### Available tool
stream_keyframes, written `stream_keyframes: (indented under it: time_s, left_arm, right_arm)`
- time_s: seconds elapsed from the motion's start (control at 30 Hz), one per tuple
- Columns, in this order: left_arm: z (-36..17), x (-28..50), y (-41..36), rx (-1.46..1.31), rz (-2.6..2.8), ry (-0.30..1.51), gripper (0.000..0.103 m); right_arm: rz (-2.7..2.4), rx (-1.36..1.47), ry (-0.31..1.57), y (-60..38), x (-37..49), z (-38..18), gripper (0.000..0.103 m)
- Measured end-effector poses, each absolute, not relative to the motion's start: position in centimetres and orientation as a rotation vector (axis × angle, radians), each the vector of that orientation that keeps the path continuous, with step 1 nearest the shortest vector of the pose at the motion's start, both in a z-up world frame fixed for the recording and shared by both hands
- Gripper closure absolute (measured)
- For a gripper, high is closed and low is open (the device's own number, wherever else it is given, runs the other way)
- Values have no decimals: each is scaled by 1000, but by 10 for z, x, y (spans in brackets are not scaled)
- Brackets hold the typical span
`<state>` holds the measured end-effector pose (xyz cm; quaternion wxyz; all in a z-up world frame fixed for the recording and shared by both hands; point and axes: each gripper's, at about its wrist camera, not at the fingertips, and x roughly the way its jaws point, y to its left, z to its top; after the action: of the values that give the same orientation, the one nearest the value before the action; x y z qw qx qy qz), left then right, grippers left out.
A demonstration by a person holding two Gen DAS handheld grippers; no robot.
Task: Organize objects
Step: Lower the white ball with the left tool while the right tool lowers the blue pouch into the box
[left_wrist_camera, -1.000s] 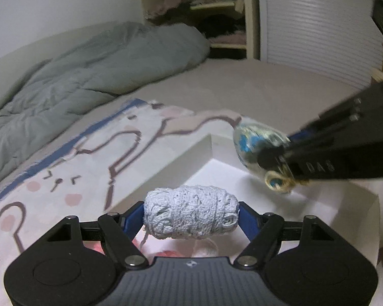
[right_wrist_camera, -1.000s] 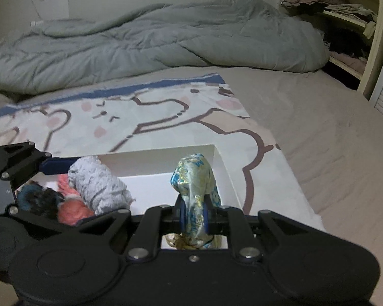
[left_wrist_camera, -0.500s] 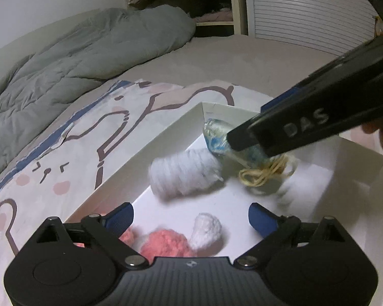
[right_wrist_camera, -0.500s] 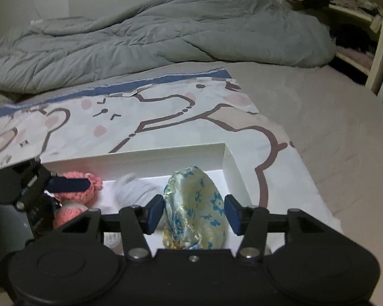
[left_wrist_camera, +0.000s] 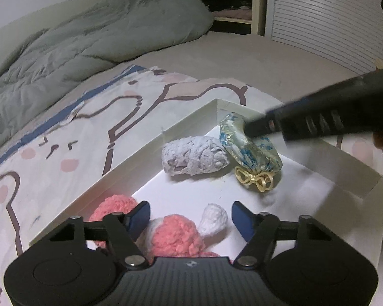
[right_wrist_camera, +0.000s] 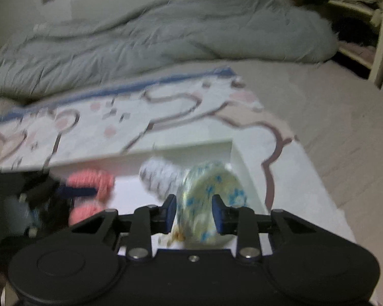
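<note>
A white box [left_wrist_camera: 130,170] lies on the bed. In it a pale blue-grey knitted roll [left_wrist_camera: 194,155] lies against the far wall, with a gold and blue patterned pouch [left_wrist_camera: 247,148] beside it in the far corner. My left gripper [left_wrist_camera: 190,219] is open and empty above pink knitted pieces [left_wrist_camera: 173,237] at the near end. My right gripper [right_wrist_camera: 194,213] is open, its fingers either side of the pouch [right_wrist_camera: 212,204] without squeezing it. The right wrist view is blurred. The roll [right_wrist_camera: 158,178] shows there left of the pouch.
The box sits on a cartoon-print sheet [left_wrist_camera: 71,137]. A grey duvet [left_wrist_camera: 89,43] is bunched at the back of the bed. Shelves with clothes [left_wrist_camera: 229,2] and a slatted door [left_wrist_camera: 326,17] stand behind. A white knitted piece [left_wrist_camera: 213,219] lies by the pink ones.
Both grippers opened. The left one dropped the blue-grey roll into the box and the right one released the pouch beside it. The left gripper pulled back toward the near end.
</note>
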<state>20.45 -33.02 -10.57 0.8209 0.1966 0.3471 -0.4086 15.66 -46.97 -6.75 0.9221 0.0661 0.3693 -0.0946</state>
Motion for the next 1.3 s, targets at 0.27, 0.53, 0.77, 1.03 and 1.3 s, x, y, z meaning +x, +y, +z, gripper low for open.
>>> stream_keyframes:
  time_s: [0.27,0.53,0.77,1.03,1.3]
  left_arm:
    - [-97,216,-310,283,-884,789,51]
    - [-99,220,-307,258,-878,802,51]
    - [-102,221,-310,238,-868,805,52]
    - [-102,220,-313,216,-837,797,51]
    - [-110,225,-325,172,-806,804,35]
  right_arm:
    - [-148,336,708,-488,192,-62,93]
    - [-165,301,893,-475,246,-96,80]
    - [-32,615,957,-484,231,-85,85]
    - [-115,483,892,-489,187,-61,83]
    - [-211,459,970,-501,161,-87,81]
